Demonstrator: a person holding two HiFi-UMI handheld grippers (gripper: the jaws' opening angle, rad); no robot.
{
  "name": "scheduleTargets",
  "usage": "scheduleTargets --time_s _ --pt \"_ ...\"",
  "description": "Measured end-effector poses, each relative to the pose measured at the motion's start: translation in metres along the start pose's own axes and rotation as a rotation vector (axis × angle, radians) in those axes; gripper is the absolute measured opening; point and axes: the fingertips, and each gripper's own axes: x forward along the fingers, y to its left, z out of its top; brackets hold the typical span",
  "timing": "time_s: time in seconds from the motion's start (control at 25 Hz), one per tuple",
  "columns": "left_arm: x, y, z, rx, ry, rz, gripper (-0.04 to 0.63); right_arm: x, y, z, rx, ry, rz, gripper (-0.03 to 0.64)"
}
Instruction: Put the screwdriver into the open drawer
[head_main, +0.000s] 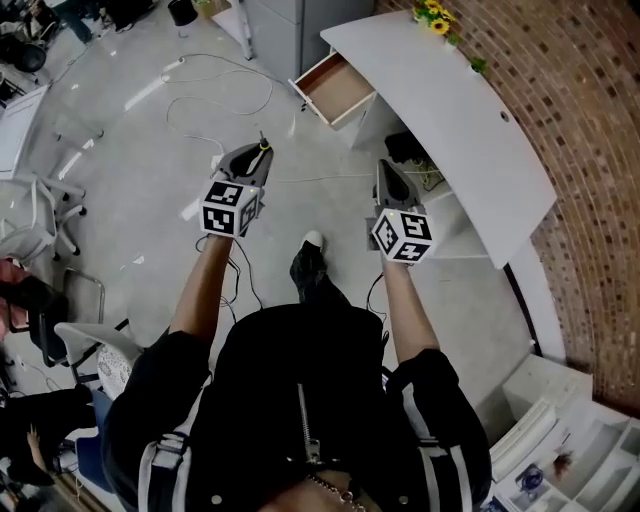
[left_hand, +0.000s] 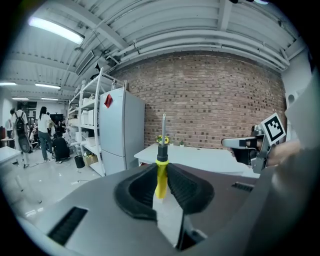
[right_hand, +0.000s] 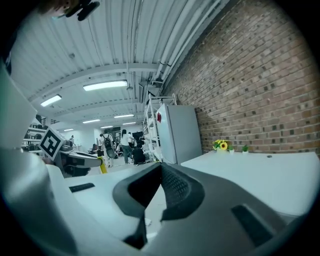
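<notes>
A screwdriver (left_hand: 162, 152) with a yellow handle and black collar stands upright between the pads of my left gripper (left_hand: 161, 170), which is shut on it; its metal shaft points up. From the head view the left gripper (head_main: 257, 156) hangs over the grey floor, short of the open wooden drawer (head_main: 336, 88) at the near end of the white desk (head_main: 450, 110). My right gripper (head_main: 386, 172) is beside the desk's edge, jaws shut with nothing between them (right_hand: 160, 167). Each gripper shows in the other's view: the right gripper (left_hand: 248, 145), the left gripper (right_hand: 75, 161).
A grey cabinet (left_hand: 121, 135) and metal shelving (left_hand: 87, 130) stand left of the desk. Cables (head_main: 215, 95) trail over the floor. Office chairs (head_main: 40, 215) sit at the left. Sunflowers (head_main: 432, 17) rest on the desk's far end. People (left_hand: 42, 132) stand far off.
</notes>
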Motion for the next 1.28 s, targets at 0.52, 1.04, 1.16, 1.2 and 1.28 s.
scheduleTargets --time_s 0.52,1.04,1.16,1.2,1.28 --pt "0.157 0.089 0.042 0.017 0.055 -0.005 0.080 0.170 -0.076 0.035 0.036 0.025 -0.021 0.006" --pt "0.297 0.134 0.055 0.076 0.121 -0.171 0.080 0.261 -0.128 0.036 0.064 0.057 -0.153 0.008" --pt "0.339 0.146 0.055 0.098 0.143 -0.249 0.080 0.287 -0.137 0.036 0.074 0.063 -0.218 0.007" --pt "0.353 0.151 0.056 0.105 0.150 -0.278 0.080 0.295 -0.141 0.037 0.078 0.065 -0.242 0.008" --pt "0.381 0.159 0.058 0.115 0.166 -0.334 0.080 0.312 -0.149 0.041 0.093 0.065 -0.296 0.008"
